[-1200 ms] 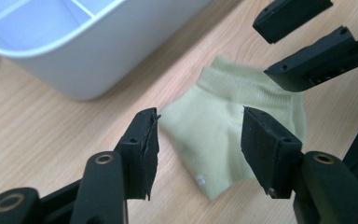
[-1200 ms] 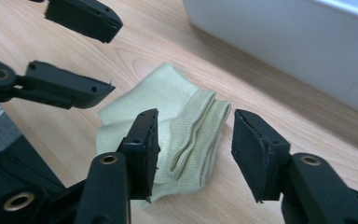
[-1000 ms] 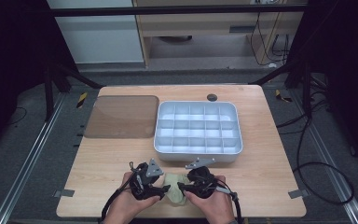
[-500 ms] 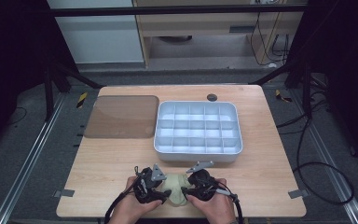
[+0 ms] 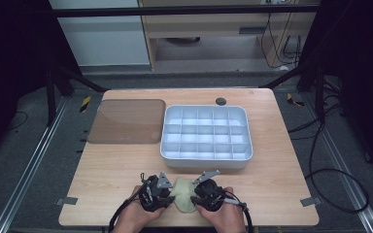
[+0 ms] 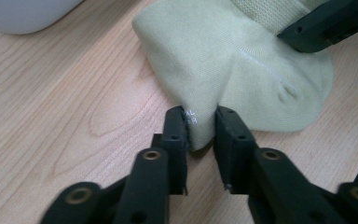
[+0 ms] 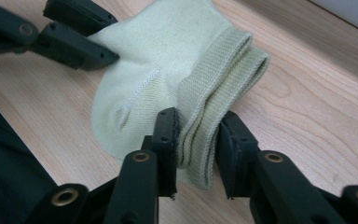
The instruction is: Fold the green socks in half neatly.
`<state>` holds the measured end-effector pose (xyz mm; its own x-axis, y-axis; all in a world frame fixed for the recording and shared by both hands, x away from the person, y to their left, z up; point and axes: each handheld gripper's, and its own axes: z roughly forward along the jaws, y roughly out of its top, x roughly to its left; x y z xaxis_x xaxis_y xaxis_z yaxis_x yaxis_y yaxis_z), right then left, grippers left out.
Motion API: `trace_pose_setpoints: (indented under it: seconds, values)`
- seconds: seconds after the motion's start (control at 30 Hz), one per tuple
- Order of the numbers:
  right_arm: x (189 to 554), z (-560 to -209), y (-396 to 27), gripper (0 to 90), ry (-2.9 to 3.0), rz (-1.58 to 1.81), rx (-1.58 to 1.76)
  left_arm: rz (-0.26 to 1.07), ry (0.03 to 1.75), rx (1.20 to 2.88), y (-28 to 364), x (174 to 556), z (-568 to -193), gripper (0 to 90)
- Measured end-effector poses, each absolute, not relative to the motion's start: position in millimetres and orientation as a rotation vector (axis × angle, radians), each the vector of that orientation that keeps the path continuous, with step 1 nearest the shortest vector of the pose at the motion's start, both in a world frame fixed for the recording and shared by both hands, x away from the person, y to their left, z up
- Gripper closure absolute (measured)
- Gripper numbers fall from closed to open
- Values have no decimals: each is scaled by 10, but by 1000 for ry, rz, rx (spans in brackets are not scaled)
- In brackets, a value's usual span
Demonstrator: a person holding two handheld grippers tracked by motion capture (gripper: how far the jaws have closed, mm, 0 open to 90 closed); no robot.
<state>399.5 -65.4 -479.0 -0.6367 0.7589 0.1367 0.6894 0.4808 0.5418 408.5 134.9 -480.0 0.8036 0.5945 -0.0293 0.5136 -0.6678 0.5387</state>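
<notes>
A pale yellow-green sock [image 5: 183, 192] lies folded on the wooden table near its front edge, between my two grippers. My left gripper [image 6: 201, 122] is shut on a pinched fold at the sock's [image 6: 233, 65] foot end. The right gripper [image 7: 199, 135] is shut on the ribbed cuff [image 7: 214, 88], which lies doubled over. In the high view the left gripper [image 5: 156, 191] sits just left of the sock and the right gripper [image 5: 207, 192] just right of it, each held by a hand.
A white tray [image 5: 206, 158] with several small compartments stands behind the sock, mid-table. A brown translucent lid [image 5: 126, 121] lies flat at the back left. The table's front edge [image 5: 189, 226] runs close under the hands.
Both grippers have drawn closer together around the sock, and the sock looks more bunched between them than a second ago.
</notes>
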Motion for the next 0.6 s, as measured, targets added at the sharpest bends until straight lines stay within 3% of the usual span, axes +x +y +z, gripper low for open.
trace_pose_setpoints:
  seconds: [0.07, 0.23, 0.6]
  values:
    - [3996, -4788, -665, 750, 2605, 867, 1275, 193, 817, 2446, 1346, 4096, -4797, 816]
    - [3994, -4790, -679, 788, 2612, 885, 1269, 191, 794, 2461, 1361, 4081, -4781, 852]
    - [3930, -4810, -550, 798, 2658, 938, 1243, 187, 795, 2507, 1576, 3941, -4745, 855]
